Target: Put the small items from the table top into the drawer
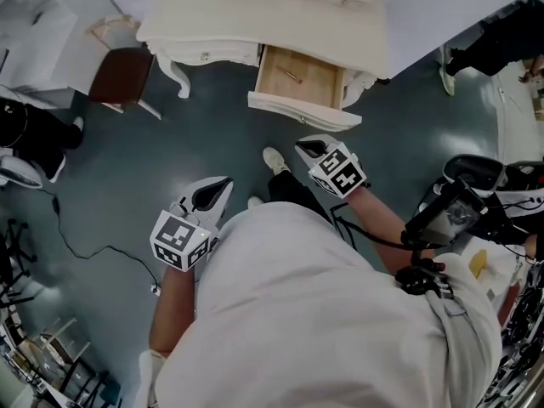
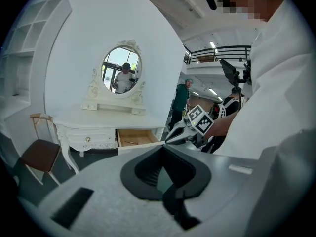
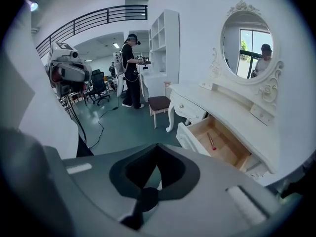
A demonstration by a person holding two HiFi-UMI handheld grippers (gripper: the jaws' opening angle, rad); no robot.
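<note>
The white dressing table (image 1: 255, 15) stands at the top of the head view, its wooden drawer (image 1: 299, 78) pulled open toward me. One thin red stick-like item (image 1: 291, 76) (image 3: 212, 141) lies on the drawer bottom. No loose item shows on the table top. Both grippers are held close to my body over the floor, well short of the table. My left gripper (image 1: 224, 183) (image 2: 162, 147) is shut and holds nothing. My right gripper (image 1: 300, 146) (image 3: 157, 145) is shut too and also holds nothing; it also appears in the left gripper view (image 2: 177, 135).
A dark-seated chair (image 1: 121, 75) stands left of the table. An oval mirror (image 3: 247, 48) sits on the table's back. A black cable (image 1: 93, 253) trails over the floor at left. Camera gear (image 1: 463, 202) is at my right. One person (image 3: 131, 68) stands far off by a shelf.
</note>
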